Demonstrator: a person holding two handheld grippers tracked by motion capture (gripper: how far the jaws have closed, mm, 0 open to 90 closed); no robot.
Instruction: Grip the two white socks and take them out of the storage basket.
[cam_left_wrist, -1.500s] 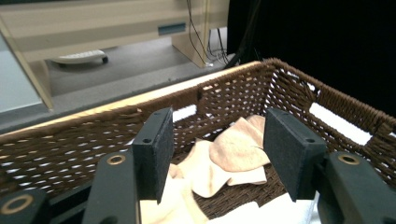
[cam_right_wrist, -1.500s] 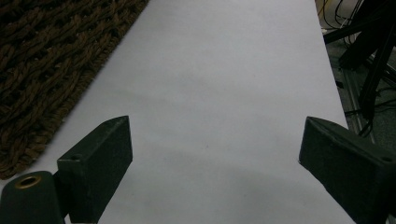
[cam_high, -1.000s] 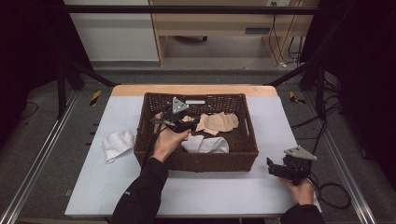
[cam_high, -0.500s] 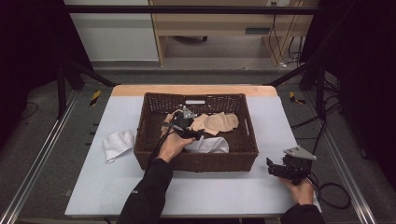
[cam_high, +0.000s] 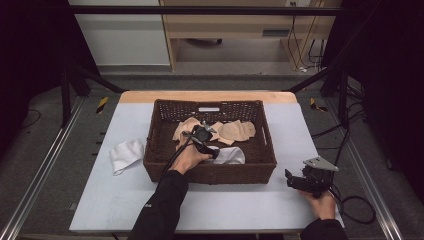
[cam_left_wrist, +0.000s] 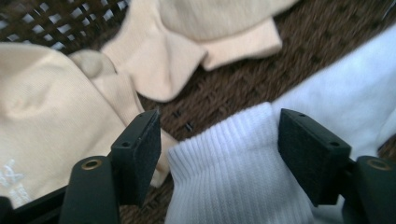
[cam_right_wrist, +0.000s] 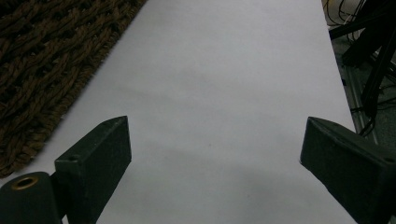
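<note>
in the high view the left gripper (cam_high: 202, 134) is down inside the brown wicker basket (cam_high: 165, 165), its fingers over the socks; a white sock (cam_high: 229, 155) lies just beside them toward the person, beige socks (cam_high: 235, 131) lie to either side, and another white sock (cam_high: 125, 154) lies on the desk (cam_high: 240, 210) outside the basket, well apart. the right gripper (cam_high: 306, 181) rests low over the desk, well apart from the basket. in the left gripper view the fingers (cam_left_wrist: 140, 154) are spread, having just been opening, with the ribbed cuff of the white sock (cam_left_wrist: 233, 177) between them and not pressed; a beige sock (cam_left_wrist: 51, 126) lies beside the left finger, another (cam_left_wrist: 187, 46) beyond the tips. in the right gripper view the fingers (cam_right_wrist: 98, 163) are spread wide over bare desk (cam_right_wrist: 224, 102), the basket's wall (cam_right_wrist: 42, 70) beyond the left finger.
</note>
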